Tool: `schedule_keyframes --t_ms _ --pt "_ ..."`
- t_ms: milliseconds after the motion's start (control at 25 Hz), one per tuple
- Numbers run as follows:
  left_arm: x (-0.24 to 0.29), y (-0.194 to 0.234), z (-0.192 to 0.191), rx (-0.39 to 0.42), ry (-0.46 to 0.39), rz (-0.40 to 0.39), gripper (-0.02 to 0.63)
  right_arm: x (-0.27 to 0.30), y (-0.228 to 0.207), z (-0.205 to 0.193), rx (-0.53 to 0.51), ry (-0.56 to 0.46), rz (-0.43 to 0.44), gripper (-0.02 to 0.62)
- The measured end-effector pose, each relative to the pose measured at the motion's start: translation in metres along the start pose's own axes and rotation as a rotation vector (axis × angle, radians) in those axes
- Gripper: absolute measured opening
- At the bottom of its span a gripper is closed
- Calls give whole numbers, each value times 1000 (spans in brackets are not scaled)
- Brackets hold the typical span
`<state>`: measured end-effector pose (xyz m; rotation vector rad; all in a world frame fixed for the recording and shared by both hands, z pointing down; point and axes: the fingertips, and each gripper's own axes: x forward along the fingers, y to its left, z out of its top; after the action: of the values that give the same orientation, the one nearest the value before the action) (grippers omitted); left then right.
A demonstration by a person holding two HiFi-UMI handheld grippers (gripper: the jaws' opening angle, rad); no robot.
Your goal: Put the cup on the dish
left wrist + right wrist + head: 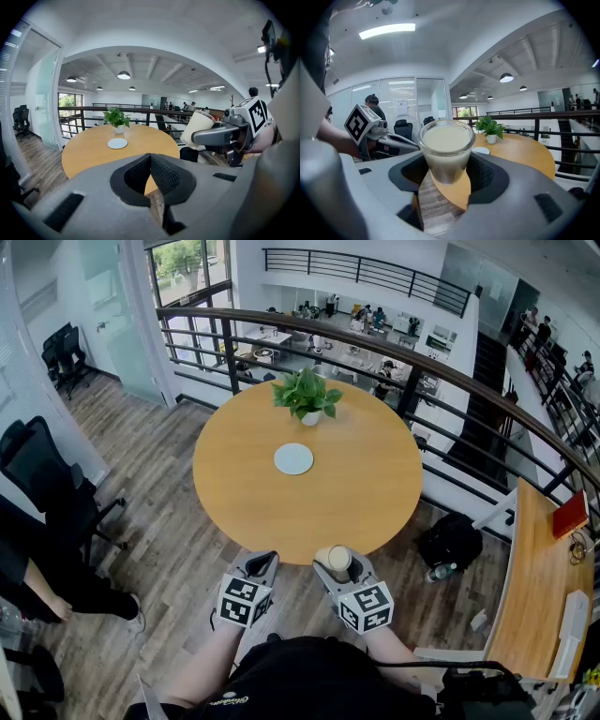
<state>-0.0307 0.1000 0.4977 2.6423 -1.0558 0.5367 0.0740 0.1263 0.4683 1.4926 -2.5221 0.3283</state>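
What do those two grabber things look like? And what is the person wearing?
Both the left gripper and the right gripper are grey plastic with black ribbed pads inside. Each carries a white cube printed with black square markers. The person wears a black top.

A: Round honey-coloured wooden table (309, 512): smooth, matt top. Small round white dish (293, 458): smooth, faintly glossy.

B: Clear glossy cup (446, 140), cream-coloured inside. Right gripper (446, 158) and left gripper (150, 159): matt grey plastic shells, black ribbed pads (483, 174). Plank floor (169, 549): grey-brown wood grain.
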Motion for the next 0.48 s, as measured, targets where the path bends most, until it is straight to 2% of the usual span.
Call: schedule_keyframes --t_ms 480 --pt "-2 5 -5 -10 -5 -5 0 5 6 -3 11 3 5 252"
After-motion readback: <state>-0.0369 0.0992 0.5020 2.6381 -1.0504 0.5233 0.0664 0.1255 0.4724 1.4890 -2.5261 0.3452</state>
